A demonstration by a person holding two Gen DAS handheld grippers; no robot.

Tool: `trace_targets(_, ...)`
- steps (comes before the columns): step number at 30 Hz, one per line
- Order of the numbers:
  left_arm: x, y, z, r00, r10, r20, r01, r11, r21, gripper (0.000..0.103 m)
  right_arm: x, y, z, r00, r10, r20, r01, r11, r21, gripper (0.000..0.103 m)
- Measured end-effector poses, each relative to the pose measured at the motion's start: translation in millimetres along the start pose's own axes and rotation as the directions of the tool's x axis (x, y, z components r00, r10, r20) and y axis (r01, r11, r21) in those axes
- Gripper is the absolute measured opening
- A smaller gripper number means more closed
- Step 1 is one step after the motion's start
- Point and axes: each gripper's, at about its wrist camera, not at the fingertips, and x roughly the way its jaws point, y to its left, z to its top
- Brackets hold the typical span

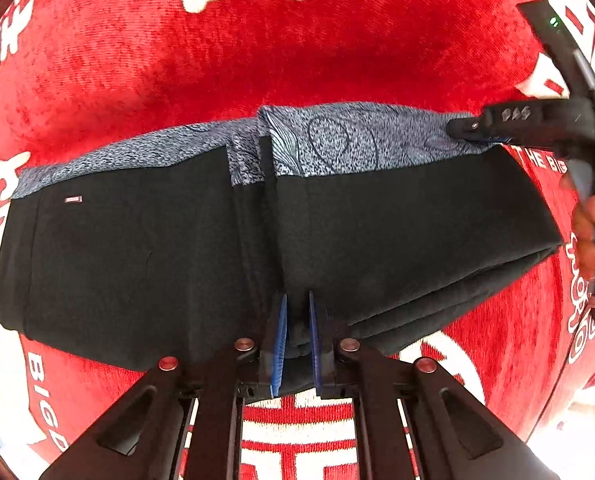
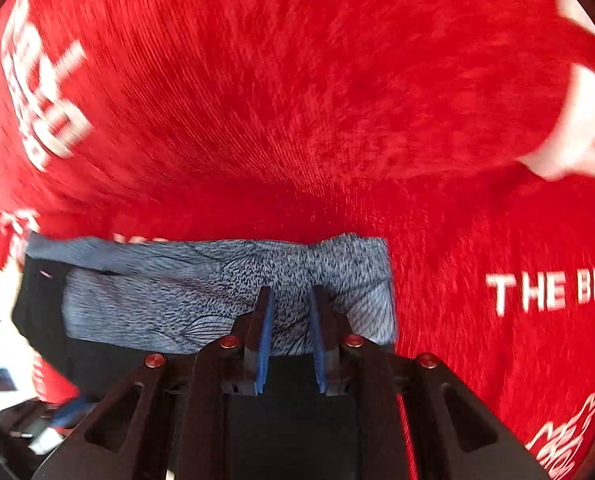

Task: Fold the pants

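Observation:
Black pants [image 1: 145, 248] with a grey-blue patterned band [image 1: 337, 140] lie folded on a red cloth [image 1: 297, 52]. My left gripper [image 1: 297, 300] is at the near black edge, jaws narrowly apart with a fold of black fabric between the blue pads. My right gripper [image 1: 457, 128] reaches in from the right in the left wrist view and pinches the patterned band's far right corner. In the right wrist view the right gripper [image 2: 291, 294] sits over the patterned band [image 2: 177, 296], fabric between its narrowly spaced pads.
The red cloth [image 2: 297, 100] with white lettering [image 2: 537, 288] covers the whole surface around the pants. A hand [image 1: 589, 232] holds the right gripper's handle at the right edge. Clutter shows at the lower left of the right wrist view [image 2: 1, 380].

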Motion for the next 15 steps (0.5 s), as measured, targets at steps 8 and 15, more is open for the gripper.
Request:
trace_targets(8,-29.3,-1.5,-1.7,0.994,0.064,0.084,-0.060,0.997,-0.054,0.074,-17.1,20.1,-3.6,1.000,-0.010,0.006,0.010,0.997,-0.081,0.056)
trace_targets(15,-40.6,-4.7,-6.7,0.995,0.091,0.027,-0.088,0.991,-0.096,0.075,-52.7,28.5,-38.7,0.999,-0.021,-0.037,0.017,0.994,-0.108,0.081)
